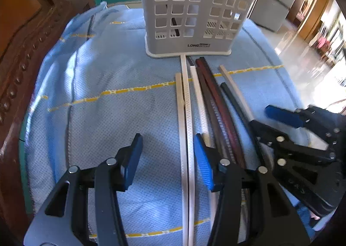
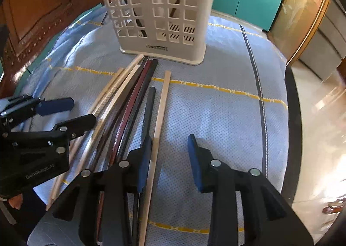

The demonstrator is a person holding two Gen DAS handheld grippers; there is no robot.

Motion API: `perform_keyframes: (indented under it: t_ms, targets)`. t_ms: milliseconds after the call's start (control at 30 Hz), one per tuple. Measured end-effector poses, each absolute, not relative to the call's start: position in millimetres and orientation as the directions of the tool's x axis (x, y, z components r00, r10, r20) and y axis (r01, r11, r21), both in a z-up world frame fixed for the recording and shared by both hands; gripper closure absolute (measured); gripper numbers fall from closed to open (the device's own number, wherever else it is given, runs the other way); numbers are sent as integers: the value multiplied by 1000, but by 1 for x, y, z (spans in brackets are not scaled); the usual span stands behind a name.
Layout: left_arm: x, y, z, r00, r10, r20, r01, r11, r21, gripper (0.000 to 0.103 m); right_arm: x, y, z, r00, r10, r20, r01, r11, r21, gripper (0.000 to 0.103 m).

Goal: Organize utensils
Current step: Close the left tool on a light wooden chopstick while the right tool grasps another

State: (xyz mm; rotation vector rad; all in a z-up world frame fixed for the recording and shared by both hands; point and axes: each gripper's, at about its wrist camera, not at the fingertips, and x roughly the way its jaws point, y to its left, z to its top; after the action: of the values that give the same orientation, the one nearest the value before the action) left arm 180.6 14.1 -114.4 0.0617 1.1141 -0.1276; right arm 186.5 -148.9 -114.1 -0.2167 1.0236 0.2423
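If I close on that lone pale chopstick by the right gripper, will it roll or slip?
The pale chopstick looks square-edged, so probably won't roll on the blue cloth. It seems thin, stiff and light; the smooth sides may pivot between the pads of the right hand-held gripper.

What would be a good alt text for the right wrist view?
An open right gripper hovers over chopsticks lying on a blue cloth, with one pale chopstick between its fingers. A white slotted holder stands behind; the left gripper is at left.
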Motion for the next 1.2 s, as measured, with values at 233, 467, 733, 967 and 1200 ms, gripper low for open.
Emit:
perform_keyframes:
  t_ms: [233,467,733,967,1200]
  targets:
    - [183,22,-114,442,-95,-892,87,994,-62,91,189,-154,-113,493,105,-863,-298,953,-55,68]
    - [182,37,-109,441,-216,-871,71,976,-206,90,190,-156,-113,487,109,-867,-291,956,-44,67]
    - [182,33,-108,467,-132,-874,44,991,-126,84,192,-155,-113,489,106,-866,-287,957,-45,66]
    - [187,24,-117,469,-43,-882,63,998,-16,82,196,-158,-114,506,84,-858,-262,963,-60,67]
    - [193,22,-116,476,-36,-879,46,999,-16,94,194,-157,-113,502,127,-856,-281,959,-23,96]
